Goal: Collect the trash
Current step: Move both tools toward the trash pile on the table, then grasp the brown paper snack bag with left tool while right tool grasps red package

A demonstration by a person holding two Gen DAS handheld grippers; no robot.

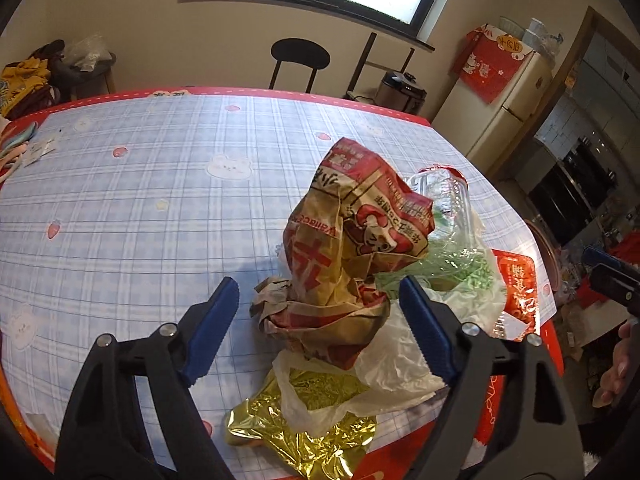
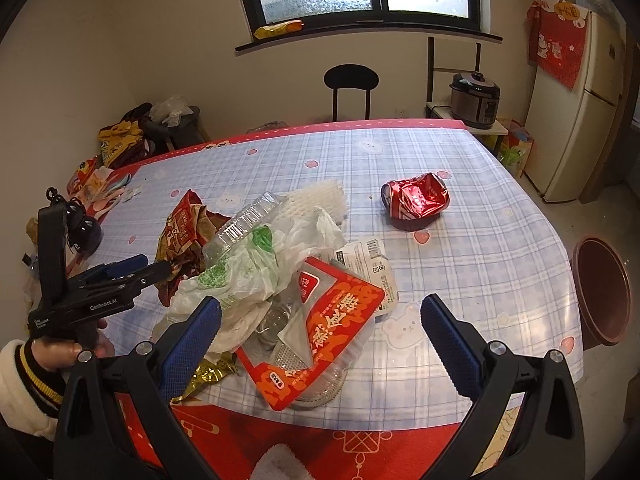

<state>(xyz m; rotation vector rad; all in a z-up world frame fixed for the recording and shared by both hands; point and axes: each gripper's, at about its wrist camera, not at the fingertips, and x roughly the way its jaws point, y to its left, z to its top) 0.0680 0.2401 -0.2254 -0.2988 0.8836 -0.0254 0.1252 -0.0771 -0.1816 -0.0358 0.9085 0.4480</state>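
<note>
A pile of trash lies near the table's front edge. In the left wrist view my left gripper (image 1: 318,292) is open, its blue fingers on either side of a crumpled red-and-tan paper bag (image 1: 344,248). Below the bag lie a white plastic bag (image 1: 384,368) and gold foil (image 1: 304,432). In the right wrist view my right gripper (image 2: 318,316) is open just above a red snack packet (image 2: 320,336) and a white-green plastic bag (image 2: 248,276). A crushed red can (image 2: 416,200) lies apart to the right. The left gripper (image 2: 132,272) shows there beside the paper bag (image 2: 184,232).
The table has a blue plaid cloth (image 2: 460,264) with a red border. A brown bin (image 2: 604,292) stands on the floor at the right. A black chair (image 2: 351,88), a cooker (image 2: 476,100) and a fridge (image 2: 576,112) stand at the back. Clutter (image 2: 104,188) lies at the table's left.
</note>
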